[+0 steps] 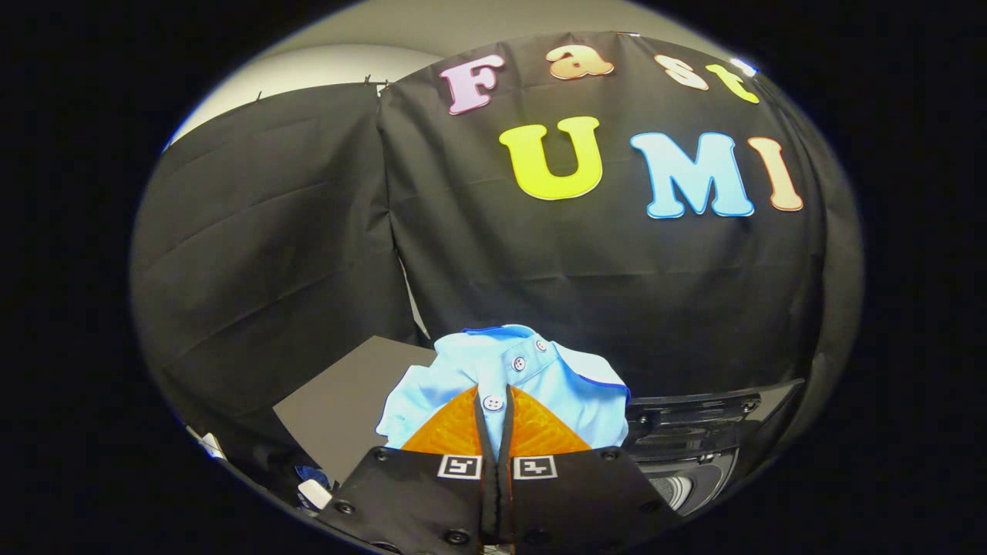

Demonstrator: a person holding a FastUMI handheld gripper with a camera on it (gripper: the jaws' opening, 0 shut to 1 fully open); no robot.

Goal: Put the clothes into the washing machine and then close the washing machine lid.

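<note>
A grey tabletop at the foot of the booth's black wall.
The grey tabletop [331, 408] shows a bare, flat face. Over its right edge hangs a light blue shirt [540, 378], pinched between both fingers of the gripper [493, 395]; whether it touches the top is unclear.

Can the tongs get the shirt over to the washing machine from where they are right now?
Probably yes. The tongs are shut on the light blue shirt, held up off any surface, and the washing machine sits just beside and below them, with nothing visible between the two.
</note>
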